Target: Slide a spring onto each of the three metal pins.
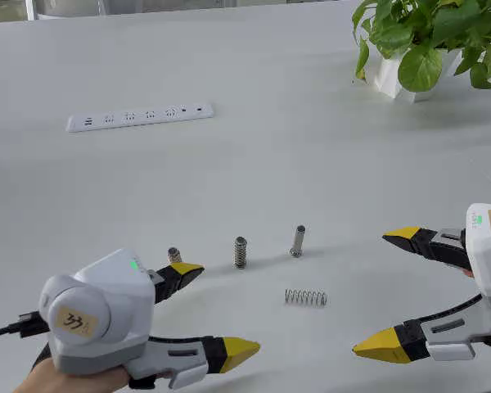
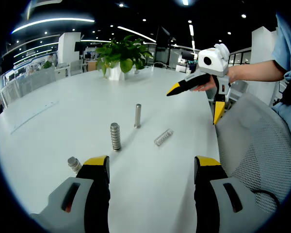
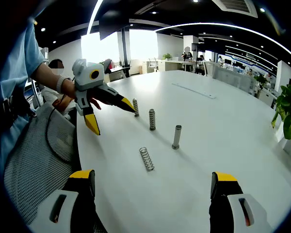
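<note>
Three metal pins stand in a row on the white table. The left pin (image 1: 174,255) and the middle pin (image 1: 240,251) each wear a spring. The right pin (image 1: 298,241) is bare. A loose spring (image 1: 305,297) lies flat just in front of the bare pin. My left gripper (image 1: 222,312) is open at the front left, its upper tip beside the left pin. My right gripper (image 1: 389,293) is open at the right, well clear of the loose spring. The same pins show as left pin (image 2: 73,163), middle pin (image 2: 116,136), bare pin (image 3: 176,136), and loose spring (image 3: 146,158).
A white power strip (image 1: 139,116) lies far back on the left. A potted green plant (image 1: 430,41) stands at the back right corner. A mesh chair (image 3: 34,170) sits by the table's near edge.
</note>
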`<action>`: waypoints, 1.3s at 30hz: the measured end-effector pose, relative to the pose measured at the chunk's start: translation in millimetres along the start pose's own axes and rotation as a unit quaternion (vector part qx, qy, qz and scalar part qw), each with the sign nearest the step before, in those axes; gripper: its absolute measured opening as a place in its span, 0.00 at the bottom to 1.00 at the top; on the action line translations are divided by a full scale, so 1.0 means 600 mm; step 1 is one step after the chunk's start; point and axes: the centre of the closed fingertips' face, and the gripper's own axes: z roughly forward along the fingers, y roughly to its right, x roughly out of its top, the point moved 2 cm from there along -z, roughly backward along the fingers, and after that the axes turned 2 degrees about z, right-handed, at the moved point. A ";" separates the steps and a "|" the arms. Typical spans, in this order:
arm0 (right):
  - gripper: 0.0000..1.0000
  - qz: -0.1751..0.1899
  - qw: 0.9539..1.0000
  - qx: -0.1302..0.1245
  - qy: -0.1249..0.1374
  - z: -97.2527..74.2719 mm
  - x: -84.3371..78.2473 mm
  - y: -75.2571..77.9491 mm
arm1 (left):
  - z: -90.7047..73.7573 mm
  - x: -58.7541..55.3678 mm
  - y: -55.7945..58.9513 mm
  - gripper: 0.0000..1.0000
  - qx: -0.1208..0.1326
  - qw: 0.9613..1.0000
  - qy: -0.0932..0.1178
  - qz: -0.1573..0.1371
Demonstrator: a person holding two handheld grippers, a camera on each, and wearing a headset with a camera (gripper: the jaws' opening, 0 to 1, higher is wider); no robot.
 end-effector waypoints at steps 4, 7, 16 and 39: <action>0.99 0.004 1.000 -0.003 0.008 -0.001 0.004 -0.003 | 0.027 0.004 0.008 0.59 -0.017 1.000 0.000 0.008; 0.99 0.011 1.000 -0.005 0.014 -0.002 0.001 0.003 | 0.049 0.004 0.010 0.51 -0.021 1.000 -0.004 0.016; 0.99 0.014 1.000 -0.007 0.006 -0.009 -0.017 -0.002 | 0.104 -0.007 0.020 0.37 -0.047 0.997 -0.033 0.045; 0.96 0.037 0.999 -0.007 0.002 -0.012 -0.041 -0.013 | 0.131 -0.015 0.025 0.12 -0.090 0.987 -0.063 0.114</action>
